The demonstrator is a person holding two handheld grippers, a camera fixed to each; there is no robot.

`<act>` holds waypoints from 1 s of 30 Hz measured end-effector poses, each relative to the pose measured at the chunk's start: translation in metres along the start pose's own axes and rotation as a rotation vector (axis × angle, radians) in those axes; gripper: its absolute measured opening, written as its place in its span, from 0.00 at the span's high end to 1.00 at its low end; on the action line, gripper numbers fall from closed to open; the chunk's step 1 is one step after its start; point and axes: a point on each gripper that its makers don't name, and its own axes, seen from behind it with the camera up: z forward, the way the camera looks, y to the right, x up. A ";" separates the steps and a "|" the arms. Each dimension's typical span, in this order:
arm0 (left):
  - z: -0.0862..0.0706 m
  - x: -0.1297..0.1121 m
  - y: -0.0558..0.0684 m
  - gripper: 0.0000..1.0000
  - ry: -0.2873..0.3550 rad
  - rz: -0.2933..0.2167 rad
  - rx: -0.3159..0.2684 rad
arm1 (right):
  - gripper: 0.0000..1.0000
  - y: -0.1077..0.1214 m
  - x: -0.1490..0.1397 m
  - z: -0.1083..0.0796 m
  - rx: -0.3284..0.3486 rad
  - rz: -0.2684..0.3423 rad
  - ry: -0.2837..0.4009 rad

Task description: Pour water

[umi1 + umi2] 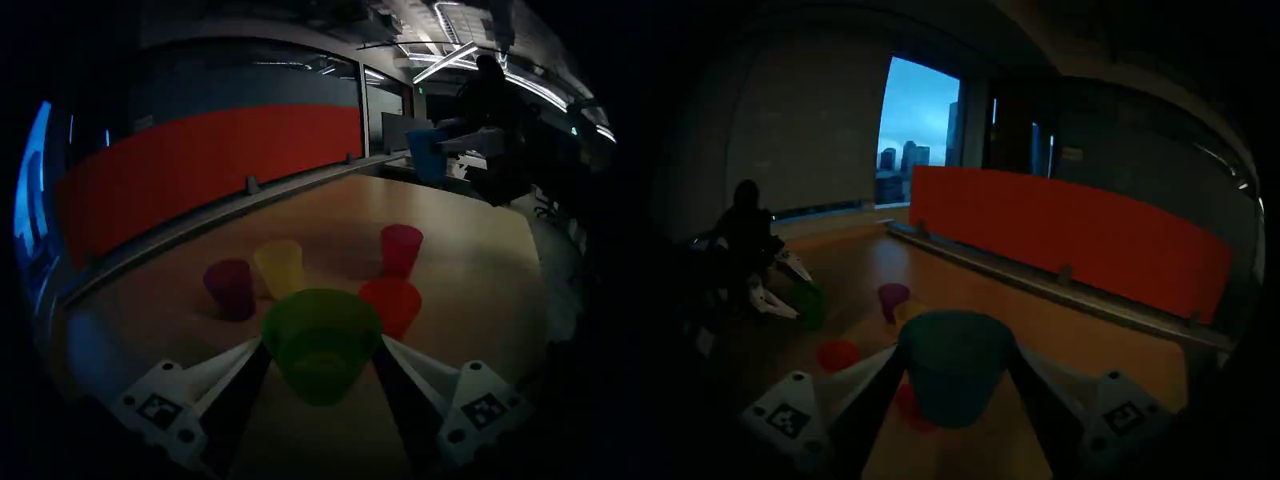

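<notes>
My left gripper [320, 346] is shut on a green cup [322, 356], held upright just above the wooden table [472, 264]. Beyond it stand a purple cup [230, 288], a yellow cup [280, 268], an orange-red cup [394, 304] and a dark red cup [400, 248]. My right gripper [956, 354] is shut on a blue cup [956, 372], also upright. In the right gripper view the purple cup [894, 300], the yellow cup [909, 312] and the orange-red cup [838, 354] stand ahead, and the green cup [810, 306] sits in the far-off left gripper. I cannot tell whether any cup holds water.
A red partition [216, 168] runs along the table's far edge on a grey rail. A window [916, 132] lies behind it. A person's dark outline [744, 232] holds the grippers. The room is dim, with ceiling light strips [456, 60].
</notes>
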 end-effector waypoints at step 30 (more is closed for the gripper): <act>0.021 -0.047 0.012 0.16 -0.094 0.002 -0.039 | 0.07 -0.024 -0.045 0.009 0.061 -0.010 -0.061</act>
